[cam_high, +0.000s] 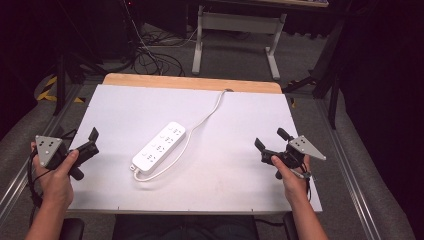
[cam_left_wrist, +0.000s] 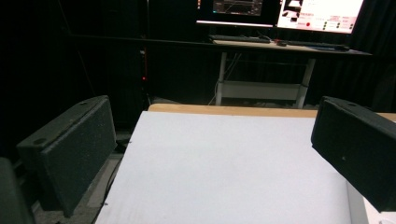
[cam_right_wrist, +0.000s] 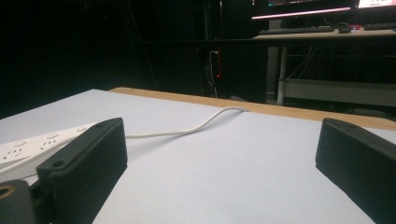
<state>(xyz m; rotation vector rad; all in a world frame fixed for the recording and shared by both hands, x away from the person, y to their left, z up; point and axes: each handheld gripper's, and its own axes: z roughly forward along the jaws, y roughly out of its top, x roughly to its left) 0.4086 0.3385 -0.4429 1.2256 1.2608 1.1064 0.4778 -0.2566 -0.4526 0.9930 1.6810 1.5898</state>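
Note:
A white power strip (cam_high: 159, 147) lies diagonally at the middle of the white tabletop (cam_high: 235, 170). Its white cable (cam_high: 210, 112) loops round its near end and runs off over the far edge. My left gripper (cam_high: 89, 150) is held at the table's left edge, open, with nothing between its jaws. In the left gripper view the left gripper (cam_left_wrist: 215, 154) frames bare white surface. My right gripper (cam_high: 271, 140) hovers near the right edge, open and empty. In the right gripper view the right gripper (cam_right_wrist: 222, 163) faces the power strip (cam_right_wrist: 28, 147) and its cable (cam_right_wrist: 187, 130).
A wooden strip (cam_high: 192, 82) borders the table's far edge. Behind it stands a desk frame (cam_high: 235, 30) with loose floor cables (cam_high: 150, 57) beside it. Monitors (cam_left_wrist: 322, 14) and a keyboard (cam_right_wrist: 299, 31) sit on that desk. Grey floor surrounds the table.

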